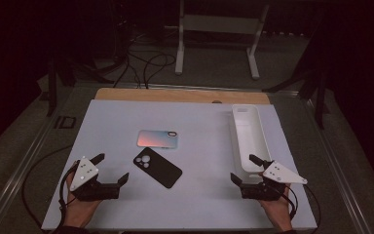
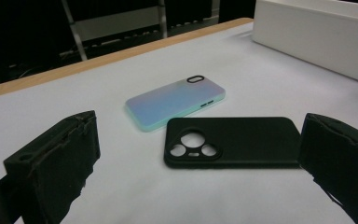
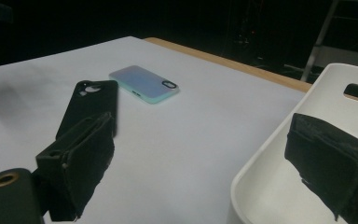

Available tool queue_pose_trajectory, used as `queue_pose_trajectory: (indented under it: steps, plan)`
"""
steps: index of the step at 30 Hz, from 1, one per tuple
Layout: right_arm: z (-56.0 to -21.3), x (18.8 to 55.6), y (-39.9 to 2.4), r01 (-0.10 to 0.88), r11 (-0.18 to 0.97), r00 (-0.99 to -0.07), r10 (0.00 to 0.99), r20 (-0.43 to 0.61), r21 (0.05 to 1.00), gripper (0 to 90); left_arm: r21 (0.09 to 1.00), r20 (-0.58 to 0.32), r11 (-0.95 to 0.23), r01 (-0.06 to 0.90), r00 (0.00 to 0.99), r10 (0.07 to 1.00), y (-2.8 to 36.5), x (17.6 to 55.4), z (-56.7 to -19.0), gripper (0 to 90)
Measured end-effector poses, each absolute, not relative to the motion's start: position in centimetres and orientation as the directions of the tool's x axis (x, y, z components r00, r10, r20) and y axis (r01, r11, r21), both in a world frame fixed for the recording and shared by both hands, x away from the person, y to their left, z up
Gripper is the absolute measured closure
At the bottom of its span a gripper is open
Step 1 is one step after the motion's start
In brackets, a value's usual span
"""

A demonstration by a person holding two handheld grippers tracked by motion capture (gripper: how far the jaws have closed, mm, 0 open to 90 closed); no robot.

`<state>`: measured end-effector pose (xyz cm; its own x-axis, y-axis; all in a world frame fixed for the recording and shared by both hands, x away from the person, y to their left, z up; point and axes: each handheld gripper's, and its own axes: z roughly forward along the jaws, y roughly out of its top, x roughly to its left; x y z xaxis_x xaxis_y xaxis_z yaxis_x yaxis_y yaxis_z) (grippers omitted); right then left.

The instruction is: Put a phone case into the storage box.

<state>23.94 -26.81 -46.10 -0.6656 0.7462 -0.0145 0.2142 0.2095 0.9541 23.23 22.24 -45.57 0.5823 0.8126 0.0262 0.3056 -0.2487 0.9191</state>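
Looking down from the high view, we find the black rubbery phone case (image 1: 157, 167) lying flat at lower centre of the frame, camera cut-outs toward the upper left, just below the pastel blue-pink phone case (image 1: 158, 139) and apart from it. The long white plastic tray (image 1: 251, 136) runs along the right side of the pale table mat (image 1: 199, 204). Our left gripper (image 1: 111, 168) sits at lower left, jaws wide apart and holding nothing; our right gripper (image 1: 240, 168) at lower right is likewise spread, its far jaw over the tray's near end.

In the left gripper view, the black case (image 2: 233, 142) lies in the middle between the parted jaws, untouched, with the pastel case (image 2: 175, 102) just above it. We judge it light, thin and flexible, likely to slide on the mat, so we would pinch it across its long edges near the middle.

In the right gripper view, the black case (image 3: 88, 109) shows at centre left, the tray rim (image 3: 279, 140) at lower right under one jaw; whether that jaw touches it we cannot tell.
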Motion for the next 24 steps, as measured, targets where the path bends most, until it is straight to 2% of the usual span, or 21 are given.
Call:
queue_pose_trajectory:
  steps: [24]
  plan:
    - [-46.2, 23.9, -26.5, 0.213, 0.221, -0.67, 0.742, -0.022, 0.952, 8.1, 0.915, 0.039, -0.28, 0.292, 0.624, 0.78, 19.4, 26.5, -43.6, 0.0]
